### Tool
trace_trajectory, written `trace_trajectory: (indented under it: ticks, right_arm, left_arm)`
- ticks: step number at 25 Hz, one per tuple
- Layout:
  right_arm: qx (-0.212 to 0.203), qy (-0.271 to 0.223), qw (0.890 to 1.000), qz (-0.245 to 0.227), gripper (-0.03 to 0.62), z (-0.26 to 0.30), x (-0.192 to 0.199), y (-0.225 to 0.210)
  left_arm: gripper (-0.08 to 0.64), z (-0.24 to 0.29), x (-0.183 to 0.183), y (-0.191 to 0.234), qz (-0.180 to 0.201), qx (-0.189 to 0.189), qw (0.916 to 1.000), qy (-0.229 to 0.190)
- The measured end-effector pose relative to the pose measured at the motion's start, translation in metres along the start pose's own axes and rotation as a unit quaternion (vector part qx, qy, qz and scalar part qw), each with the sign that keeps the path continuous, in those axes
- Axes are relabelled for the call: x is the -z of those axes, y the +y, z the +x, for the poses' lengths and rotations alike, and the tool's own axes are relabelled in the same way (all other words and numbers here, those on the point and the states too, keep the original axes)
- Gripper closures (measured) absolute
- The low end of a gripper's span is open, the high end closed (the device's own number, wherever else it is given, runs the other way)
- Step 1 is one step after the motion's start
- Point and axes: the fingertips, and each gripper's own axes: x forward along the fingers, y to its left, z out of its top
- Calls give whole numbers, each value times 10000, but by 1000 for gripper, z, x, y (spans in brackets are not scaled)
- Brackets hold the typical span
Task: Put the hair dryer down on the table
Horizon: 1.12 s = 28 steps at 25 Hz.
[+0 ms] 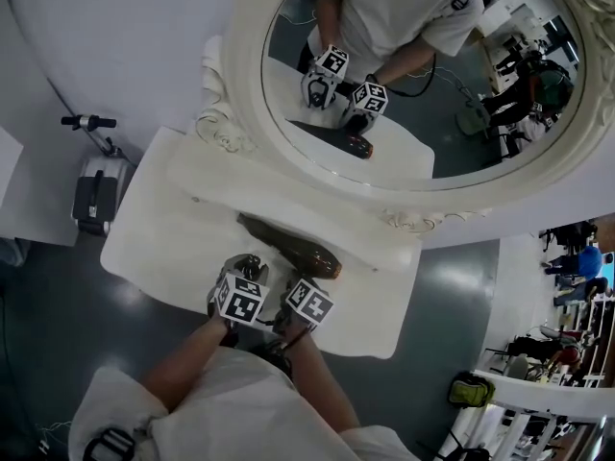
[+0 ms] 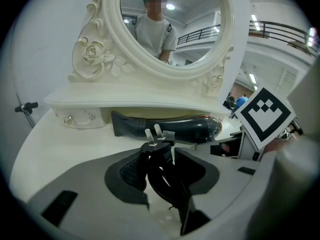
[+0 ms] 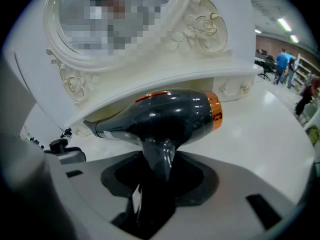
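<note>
A dark hair dryer (image 1: 293, 250) with a copper ring at its back sits in front of the mirror shelf on the white dressing table (image 1: 163, 248). Its nozzle points up and left in the head view. My right gripper (image 3: 160, 169) is shut on the handle, and the dryer's body (image 3: 165, 116) lies crosswise just beyond the jaws. I cannot tell whether the dryer touches the tabletop. My left gripper (image 2: 159, 156) is shut on the black plug (image 2: 157, 138) and its bundled cord, prongs pointing up. Both grippers (image 1: 248, 269) (image 1: 300, 281) stand side by side at the table's near edge.
An oval mirror in an ornate white frame (image 1: 240, 84) rises behind a raised shelf (image 2: 130, 96) with small drawers and a knob (image 2: 67, 119). A scooter-like device (image 1: 96, 190) stands on the floor to the left. The tabletop (image 3: 270, 129) stretches to the right of the dryer.
</note>
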Motion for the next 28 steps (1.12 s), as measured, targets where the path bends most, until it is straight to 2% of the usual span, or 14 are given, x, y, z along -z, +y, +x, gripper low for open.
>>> trace_trajectory:
  ticks: [17, 28]
  right_arm:
    - [-257, 57, 9995, -161, 405, 13, -1, 3]
    - [-330, -196, 9986, -366, 407, 14, 2, 3]
  left_arm:
    - [396, 3, -1, 1, -46, -96, 9999, 22]
    - [397, 12, -1, -7, 79, -122, 9999, 89]
